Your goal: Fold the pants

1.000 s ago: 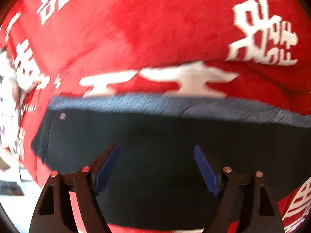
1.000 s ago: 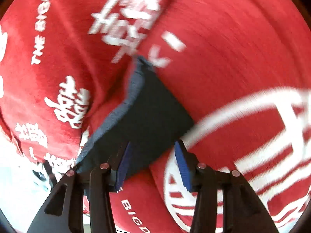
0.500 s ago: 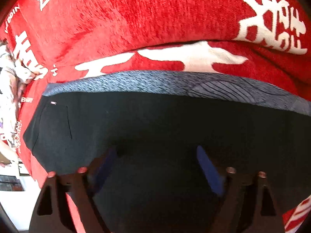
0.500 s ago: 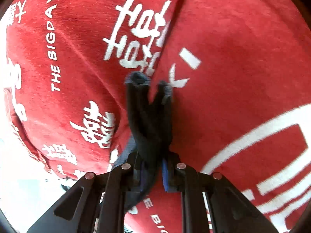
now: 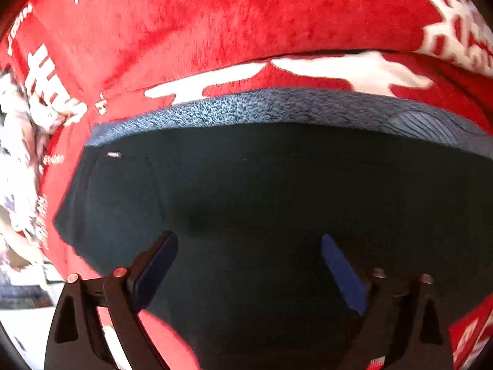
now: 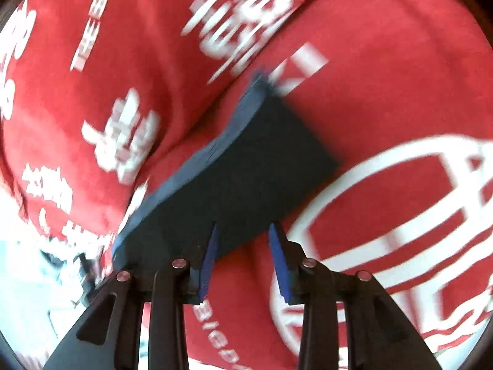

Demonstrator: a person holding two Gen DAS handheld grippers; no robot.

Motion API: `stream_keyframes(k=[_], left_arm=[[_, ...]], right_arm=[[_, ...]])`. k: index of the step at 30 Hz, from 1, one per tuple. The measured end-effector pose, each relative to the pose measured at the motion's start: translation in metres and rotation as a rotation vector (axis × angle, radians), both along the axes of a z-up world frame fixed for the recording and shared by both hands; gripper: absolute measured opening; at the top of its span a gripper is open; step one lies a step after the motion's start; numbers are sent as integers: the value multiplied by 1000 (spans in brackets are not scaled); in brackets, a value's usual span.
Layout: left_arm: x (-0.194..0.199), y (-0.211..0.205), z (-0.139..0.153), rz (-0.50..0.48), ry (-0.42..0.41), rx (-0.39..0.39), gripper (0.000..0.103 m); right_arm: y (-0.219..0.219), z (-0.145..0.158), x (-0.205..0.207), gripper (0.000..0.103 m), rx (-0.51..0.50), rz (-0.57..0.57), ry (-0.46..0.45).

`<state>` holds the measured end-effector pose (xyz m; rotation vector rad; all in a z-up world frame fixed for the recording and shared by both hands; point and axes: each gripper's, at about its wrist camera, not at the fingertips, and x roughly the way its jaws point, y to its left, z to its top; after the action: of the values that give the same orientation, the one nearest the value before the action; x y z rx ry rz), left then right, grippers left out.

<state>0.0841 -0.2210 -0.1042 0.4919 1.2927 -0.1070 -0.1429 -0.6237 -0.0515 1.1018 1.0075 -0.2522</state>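
Dark navy pants (image 5: 262, 185) lie flat on a red blanket with white lettering (image 5: 231, 24). Their grey-blue waistband (image 5: 277, 108) runs across the far edge in the left wrist view. My left gripper (image 5: 249, 240) hovers over the dark cloth with its jaws opening wide and nothing between its blue pads. In the right wrist view a folded end of the pants (image 6: 240, 166) lies flat on the blanket (image 6: 385, 77). My right gripper (image 6: 242, 231) sits over the near edge of the cloth, its jaws opening, its pads apart and not pressing on the cloth.
The red blanket covers nearly all of both views, with a large white ring print (image 6: 400, 215) at the right. At the left edge the blanket ends and a pale cluttered floor area (image 5: 18, 185) shows.
My right gripper pinched and lifted a fold of the pants half a second ago, then let it go; the cloth lies flat again. My left gripper opened wider and sank closer to the pants.
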Motion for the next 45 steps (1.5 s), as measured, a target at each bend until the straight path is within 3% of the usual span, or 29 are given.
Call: stream_keyframes(k=[3,7,12,16,18,20,23,24,26,29,33,35,38,40,45], left_arm=[[15,-1,8,50,-6,-29,103],[27,-9,29,1,-85,-115,103],[52,-15,-5,-12,-69,-90,103],[78,-14,-15,-39,-69,-171,103],[91,-9,-11,-73,-45,-167,103],[95,7,0,-91,-40,-159,103],[94,57,27,-148,-86,-153,103],[93,75,32,-151,-98,-145,103],[92,121,40,-123,-109,-147,103],[101,181,41,-38,-75,-227,103],[104,239,11,63,-12,-212,103],[96,263,3,111,19,-324,103],[85,266,6,46,-26,-329,103],[82,269,4,55,-45,-360,103],[72,273,3,44,-94,-391,103]], right_arm=[[29,-6,49,39,-19,126,9],[70,-1,114,39,-86,314,-35],[129,-22,197,39,-224,493,-27],[136,-40,225,35,-354,431,25],[133,-37,229,34,-388,374,44],[130,-33,231,36,-431,289,128],[136,-23,223,39,-221,201,38],[149,-18,228,39,-174,237,8],[195,-1,259,39,-165,413,-59],[262,14,313,44,-166,625,-128],[351,14,395,45,-135,845,-151],[396,5,428,45,-156,963,-142],[455,-20,468,46,-210,1108,-76],[485,-36,486,46,-261,1180,-35],[527,-65,513,46,-314,1236,27]])
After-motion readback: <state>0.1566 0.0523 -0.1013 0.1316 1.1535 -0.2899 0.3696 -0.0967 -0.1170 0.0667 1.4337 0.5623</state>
